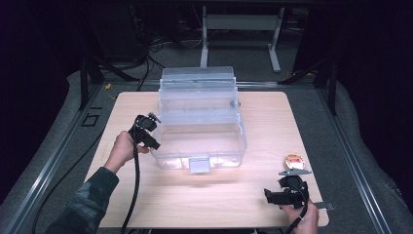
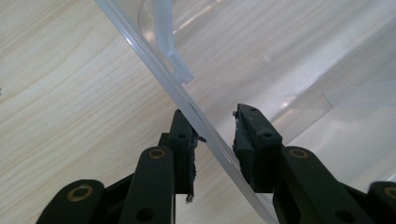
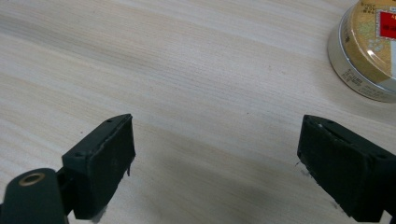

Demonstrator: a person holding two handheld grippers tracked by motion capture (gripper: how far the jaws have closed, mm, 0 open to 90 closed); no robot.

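At frame centre on the pale wooden tabletop [image 1: 204, 195], the clear plastic lidded storage box [image 1: 199, 122] has its left wall straddled, unpinched, by the narrowly parted left tool [image 2: 212, 135]; next, probably release, while the right tool [image 3: 215, 154] gapes empty

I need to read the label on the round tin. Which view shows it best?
The right gripper view: the round tin is near and its gold and red lid is clear, though cut off at the frame's edge. The high view shows it whole but tiny.

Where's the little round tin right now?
In the high view the round tin sits on the table's right side, just beyond the right claw and well right of the clear box.
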